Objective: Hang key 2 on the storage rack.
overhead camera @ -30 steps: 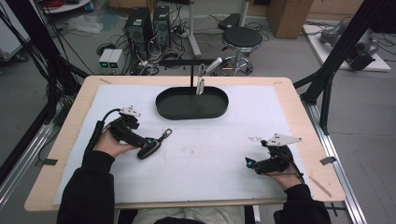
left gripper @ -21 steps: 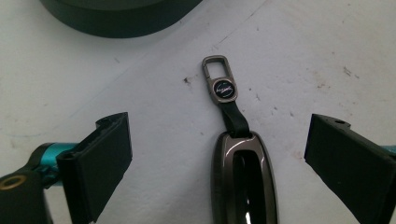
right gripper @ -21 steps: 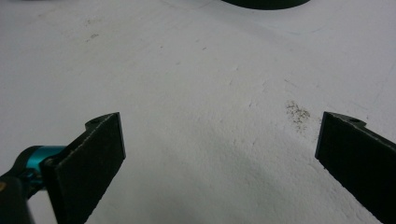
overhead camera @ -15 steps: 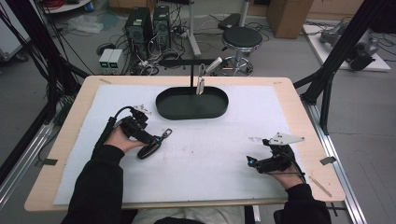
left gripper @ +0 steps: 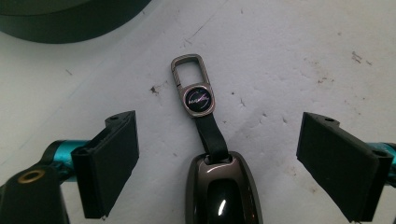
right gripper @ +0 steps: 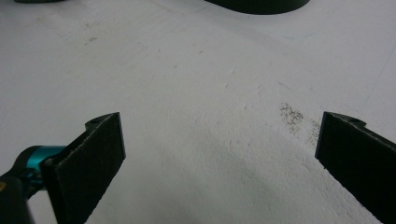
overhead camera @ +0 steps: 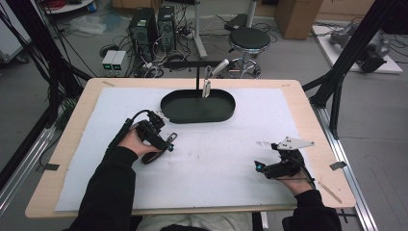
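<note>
Lying flat on the white mat [overhead camera: 231,187], the key fob [left gripper: 219,186] sits between the left gripper [left gripper: 219,154] pads, which have just been closing without touching it yet. Its clasp points toward the black tray [overhead camera: 192,117] edge nearby. The right gripper [right gripper: 219,158] gapes over bare mat, well apart.

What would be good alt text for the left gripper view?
A glossy dark grey car key fob with a black strap and metal clip lies on the white table cover between the left gripper's open black jaws, untouched. A black oval tray's rim crosses the top left.
</note>
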